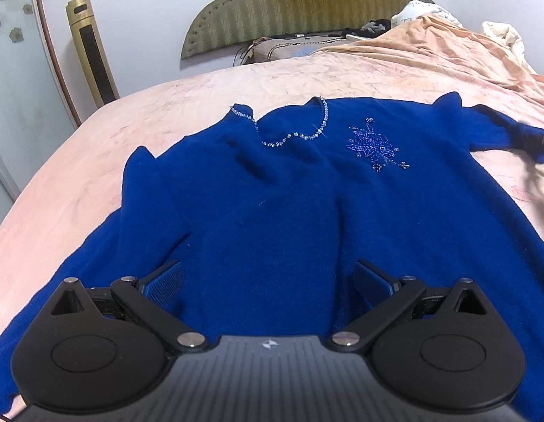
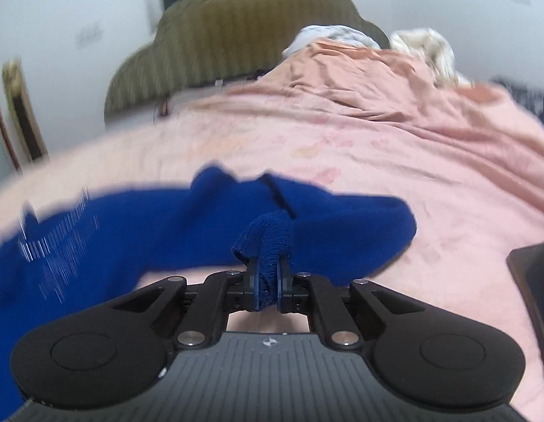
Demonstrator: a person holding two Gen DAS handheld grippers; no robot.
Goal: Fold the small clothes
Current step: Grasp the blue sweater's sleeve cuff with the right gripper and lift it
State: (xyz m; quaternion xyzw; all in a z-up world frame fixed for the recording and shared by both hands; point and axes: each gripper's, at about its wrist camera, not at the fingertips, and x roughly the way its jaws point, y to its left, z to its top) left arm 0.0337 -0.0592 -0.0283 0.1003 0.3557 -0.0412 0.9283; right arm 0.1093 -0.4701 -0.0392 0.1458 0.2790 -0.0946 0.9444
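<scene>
A royal-blue knit sweater (image 1: 289, 183) lies face up on the pink bed (image 1: 96, 147), with a beaded neckline (image 1: 296, 135) and a beaded flower (image 1: 375, 146) on the chest. My left gripper (image 1: 268, 277) is open and hovers low over the sweater's lower body, holding nothing. My right gripper (image 2: 268, 270) is shut on the cuff of the sweater's right sleeve (image 2: 268, 242) and holds it off the bed; the sleeve (image 2: 342, 225) trails behind it. In the left wrist view the right gripper is a dark blur (image 1: 534, 140) at that sleeve's end.
A green padded headboard (image 1: 307, 3) and rumpled peach bedding (image 1: 448, 45) lie at the far end. A gold tower fan (image 1: 90, 52) stands left of the bed. A dark object (image 2: 532, 281) sits at the right edge of the bed.
</scene>
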